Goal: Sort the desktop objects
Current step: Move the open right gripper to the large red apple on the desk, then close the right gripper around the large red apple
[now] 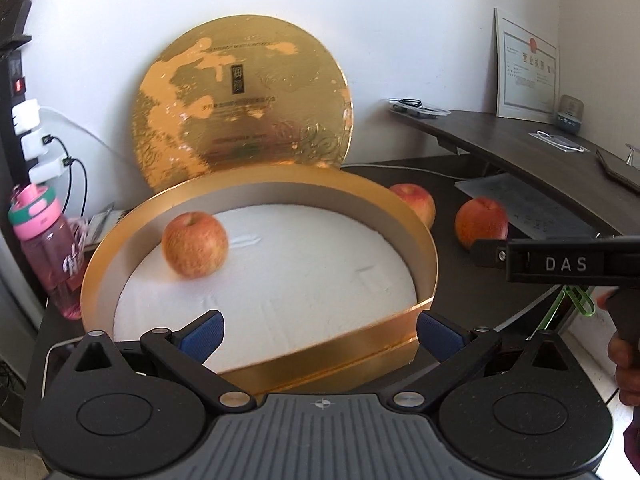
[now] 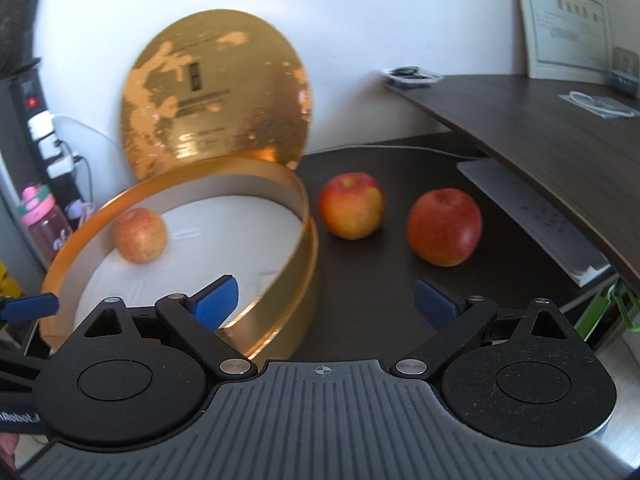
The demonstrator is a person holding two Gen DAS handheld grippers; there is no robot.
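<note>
Both the left tongs [image 1: 318, 330] and right tongs [image 2: 326, 302] are spread and hold nothing. One apple [image 1: 195, 245] lies inside the round gold box [image 1: 430, 248]. Two more apples [image 2: 351, 205] [image 2: 444, 227] sit on the tabletop [image 2: 360, 300] just right of the box.

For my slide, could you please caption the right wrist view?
Open right gripper faces two apples on the desk, a third inside the gold box.

A plain white wall [image 1: 360, 20] stands at the far side, brightly lit. To the right, a dark wooden shelf [image 2: 540, 128] carries a framed certificate [image 1: 526, 68]. A black power strip [image 1: 18, 92] hangs far left.
</note>
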